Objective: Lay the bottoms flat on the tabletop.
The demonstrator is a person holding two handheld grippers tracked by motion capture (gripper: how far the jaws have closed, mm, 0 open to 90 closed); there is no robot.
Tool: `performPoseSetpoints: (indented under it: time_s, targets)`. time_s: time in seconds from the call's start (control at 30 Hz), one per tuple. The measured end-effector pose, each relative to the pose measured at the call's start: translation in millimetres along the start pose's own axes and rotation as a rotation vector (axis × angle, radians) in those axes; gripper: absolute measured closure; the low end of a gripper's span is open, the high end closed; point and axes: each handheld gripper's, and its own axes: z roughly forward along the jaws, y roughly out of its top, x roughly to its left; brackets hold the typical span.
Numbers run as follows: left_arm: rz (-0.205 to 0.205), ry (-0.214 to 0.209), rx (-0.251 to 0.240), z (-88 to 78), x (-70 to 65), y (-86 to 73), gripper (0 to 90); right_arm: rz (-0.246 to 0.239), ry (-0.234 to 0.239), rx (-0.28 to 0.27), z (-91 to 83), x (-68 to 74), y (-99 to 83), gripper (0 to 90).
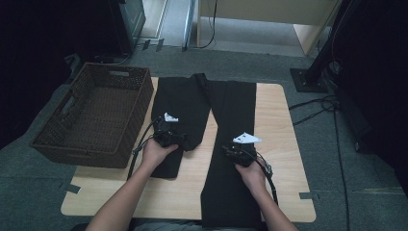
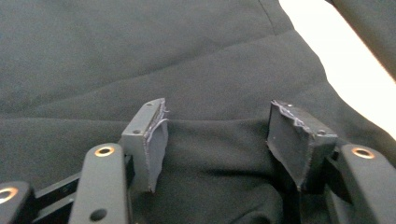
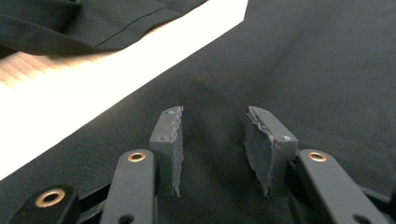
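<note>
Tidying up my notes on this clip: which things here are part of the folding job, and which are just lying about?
In the job:
black trousers
left gripper, open over the folded leg
right gripper, open over the other leg

Lying about:
wicker basket
floor cables

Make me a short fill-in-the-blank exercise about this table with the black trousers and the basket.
1. The black trousers lie spread on a ____ table.
2. The brown wicker basket stands at the table's ____ side in the high view.
3. One trouser leg is folded back on itself, under the ____ gripper.
4. In the right gripper view, the fingers of the right gripper stand ____, with nothing pinched.

Missing words: wooden; left; left; apart
</note>
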Motion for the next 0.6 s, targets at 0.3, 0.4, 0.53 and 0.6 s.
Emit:
performPoseSetpoints:
  time_s: [0.3, 0.4, 0.53, 0.6]
  targets:
    - [0.07, 0.039, -0.055, -10.1, -11.0, -21.5, 52.9, 0.007, -0.003, 0.001, -1.2, 2.4, -1.2, 56.8]
    - [0.07, 0.041, -0.053, -13.7, -10.5, -24.7, 65.8, 0.006, -0.002, 0.0, -1.2, 2.3, -1.2, 56.6]
    - [0.054, 0.043, -0.046, -19.4, -12.7, -30.3, 76.5, 0.007, -0.004, 0.002, -1.2, 2.6, -1.3, 54.0]
    - [0.047, 0.031, -0.045, -21.6, -14.2, -33.6, 84.3, 0.01, -0.006, -0.001, -1.5, 3.0, -1.7, 52.4]
